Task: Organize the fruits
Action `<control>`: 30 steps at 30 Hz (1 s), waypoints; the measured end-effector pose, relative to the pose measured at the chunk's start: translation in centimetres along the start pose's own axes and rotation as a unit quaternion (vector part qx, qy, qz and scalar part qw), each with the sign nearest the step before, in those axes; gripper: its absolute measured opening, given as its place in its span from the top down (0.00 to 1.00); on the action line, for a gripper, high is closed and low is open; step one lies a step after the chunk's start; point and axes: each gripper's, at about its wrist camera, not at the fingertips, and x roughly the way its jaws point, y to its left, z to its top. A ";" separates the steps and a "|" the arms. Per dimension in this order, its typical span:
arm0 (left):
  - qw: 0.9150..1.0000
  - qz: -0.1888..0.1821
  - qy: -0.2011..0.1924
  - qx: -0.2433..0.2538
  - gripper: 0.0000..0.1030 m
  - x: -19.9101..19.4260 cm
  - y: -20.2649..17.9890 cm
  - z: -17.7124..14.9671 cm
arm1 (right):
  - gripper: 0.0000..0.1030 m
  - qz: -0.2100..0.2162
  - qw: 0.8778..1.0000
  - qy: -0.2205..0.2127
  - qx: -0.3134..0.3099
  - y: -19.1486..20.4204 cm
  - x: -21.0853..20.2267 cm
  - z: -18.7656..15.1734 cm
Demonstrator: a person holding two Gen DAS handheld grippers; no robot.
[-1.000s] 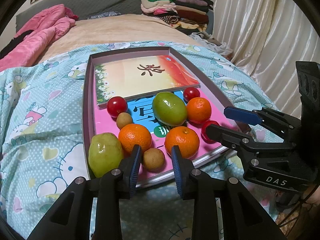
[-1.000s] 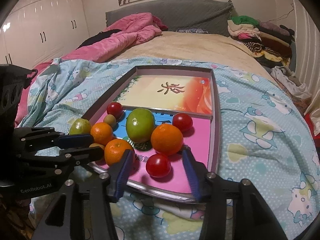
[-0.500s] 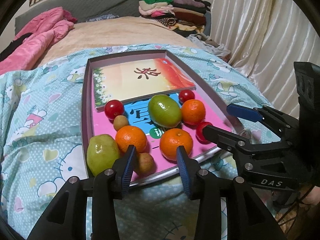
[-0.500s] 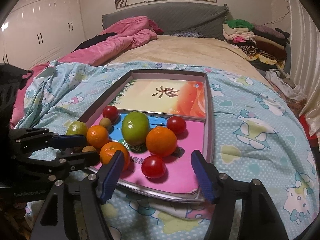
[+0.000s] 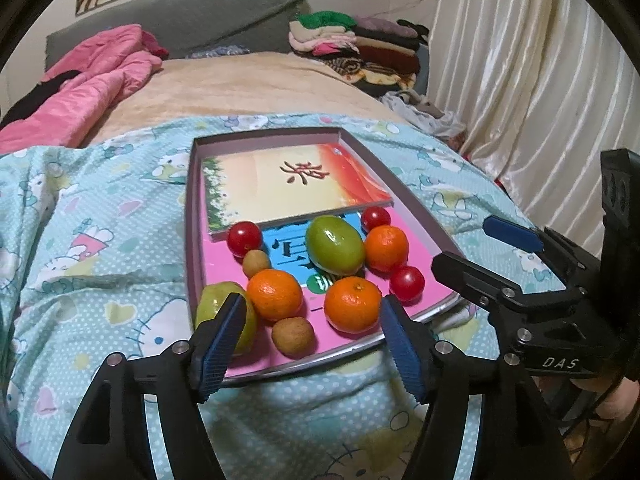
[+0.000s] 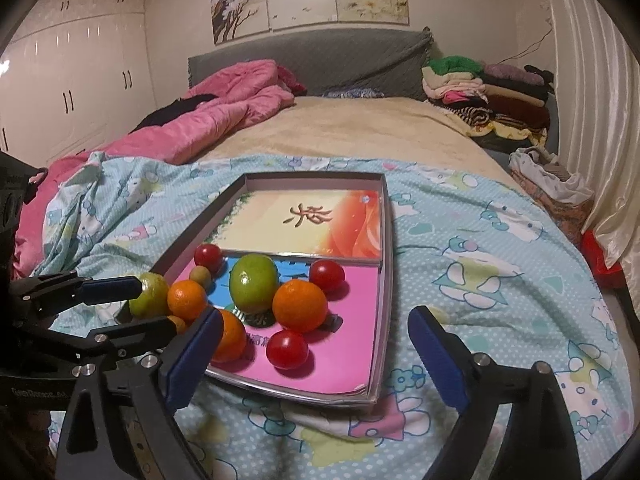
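Fruit fills the near half of a shallow tray (image 5: 192, 216) on the bed's blue cartoon-print quilt (image 5: 100, 216), and you see it first through your left wrist camera. Your left gripper (image 5: 310, 334) has just been opening its fingers; they stand apart at the tray's near edge, released, with nothing pressed between them. Above the gap lie a small brown fruit (image 5: 293, 335) and a near-right orange (image 5: 352, 308). A second orange (image 5: 275, 294) sits just left of that one, and a pale green pear (image 5: 216, 304) rests at the tray's near-left corner, partly behind your left finger. Farther in are a big green fruit (image 5: 335, 245), a third orange (image 5: 386, 242), three cherry tomatoes (image 5: 244, 237) and another small brown fruit. A book with an orange cover (image 5: 296, 184) occupies the far half. Your right gripper (image 5: 472, 248) reaches in from the right, its fingers spread (nothing between them).

From the right wrist camera, your right gripper (image 6: 316, 344) has also just been opening; its fingers are released and wide, framing the tray's near-right corner. A cherry tomato (image 6: 287, 349) lies nearest, inside the tray. Your left gripper (image 6: 156, 304) comes in from the left near the pear (image 6: 150, 294), fingers apart, gripping nothing.
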 end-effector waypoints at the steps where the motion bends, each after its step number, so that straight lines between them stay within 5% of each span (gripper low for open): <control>1: 1.000 0.003 0.000 -0.005 0.30 -0.2 0.1 0.0 | 0.05 0.000 1.000 -0.004 0.003 0.0 -0.2 0.0; 15: 0.997 0.035 0.027 -0.059 0.29 -3.5 1.1 -2.1 | 0.01 0.019 0.998 -0.026 0.048 1.7 -5.3 -0.2; 30: 0.993 0.067 0.071 -0.068 0.29 -5.7 -0.3 -6.9 | 0.01 0.004 0.999 0.026 0.040 4.2 -7.7 -4.4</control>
